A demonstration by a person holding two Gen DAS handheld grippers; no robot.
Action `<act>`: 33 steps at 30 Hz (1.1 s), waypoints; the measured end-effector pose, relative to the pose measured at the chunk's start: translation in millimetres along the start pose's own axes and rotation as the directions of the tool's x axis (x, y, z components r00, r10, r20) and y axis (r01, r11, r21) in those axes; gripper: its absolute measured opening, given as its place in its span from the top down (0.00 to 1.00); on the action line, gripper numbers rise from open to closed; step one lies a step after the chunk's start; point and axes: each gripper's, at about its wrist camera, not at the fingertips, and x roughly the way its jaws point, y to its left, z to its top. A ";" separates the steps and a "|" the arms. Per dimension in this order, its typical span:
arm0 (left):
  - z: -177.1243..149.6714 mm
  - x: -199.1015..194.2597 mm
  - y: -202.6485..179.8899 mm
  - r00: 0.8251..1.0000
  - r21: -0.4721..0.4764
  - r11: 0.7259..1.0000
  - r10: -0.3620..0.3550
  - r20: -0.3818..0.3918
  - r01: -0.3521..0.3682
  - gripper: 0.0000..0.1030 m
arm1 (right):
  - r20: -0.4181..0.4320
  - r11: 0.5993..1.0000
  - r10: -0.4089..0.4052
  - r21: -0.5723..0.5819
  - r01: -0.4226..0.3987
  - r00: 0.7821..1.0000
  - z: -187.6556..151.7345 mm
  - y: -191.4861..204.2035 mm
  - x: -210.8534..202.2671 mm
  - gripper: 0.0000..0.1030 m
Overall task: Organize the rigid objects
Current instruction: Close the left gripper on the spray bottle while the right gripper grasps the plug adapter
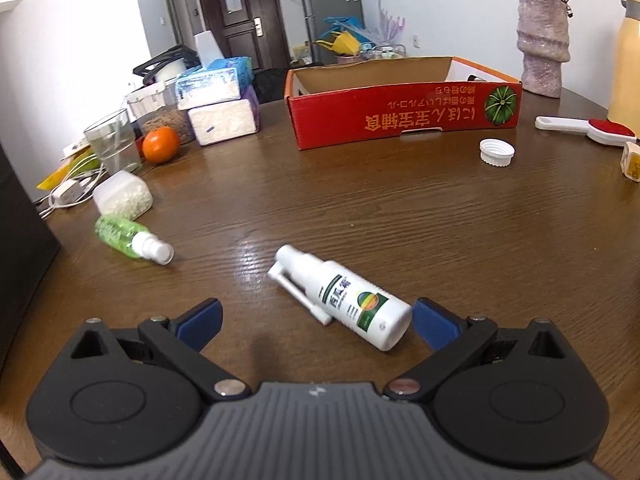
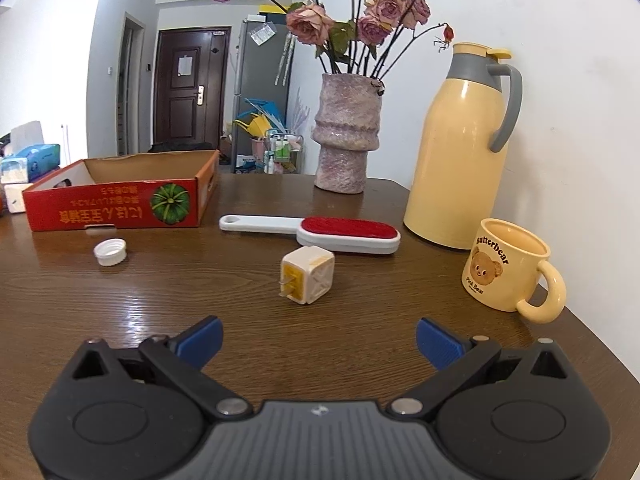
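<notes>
In the left wrist view a white spray bottle (image 1: 352, 300) lies on its side on the brown table, its base close to the right blue finger. My left gripper (image 1: 316, 320) is open and empty just behind it. A green spray bottle (image 1: 128, 240) and a clear pellet container (image 1: 124, 196) lie at the left. A red cardboard box (image 1: 400, 108) stands open at the back. In the right wrist view my right gripper (image 2: 318, 340) is open and empty, short of a white plug adapter (image 2: 306, 276). A white cap (image 2: 110, 252) and a red lint brush (image 2: 320, 230) lie beyond, beside the box (image 2: 116, 204).
A glass (image 1: 114, 144), an orange (image 1: 160, 144), tissue packs (image 1: 220, 100) and cables crowd the left back. A vase of roses (image 2: 346, 136), a yellow thermos (image 2: 460, 152) and a bear mug (image 2: 508, 268) stand along the wall at the right. The table edge (image 2: 600, 352) curves near the mug.
</notes>
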 end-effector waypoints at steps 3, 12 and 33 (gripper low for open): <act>2.9 5.9 0.1 1.000 0.036 0.999 -0.021 0.010 0.021 0.00 | -0.016 1.000 -0.009 0.000 0.009 1.000 3.2 -1.9 9.1 0.00; 11.5 26.8 6.3 0.998 0.080 0.996 -0.052 0.027 0.050 0.00 | -0.070 0.999 -0.043 -0.011 0.042 0.997 6.7 -0.1 43.2 0.00; 15.7 52.4 30.1 0.997 -0.071 0.995 -0.077 -0.007 0.076 0.00 | -0.100 0.997 -0.058 0.054 0.064 0.993 38.0 6.4 135.8 0.31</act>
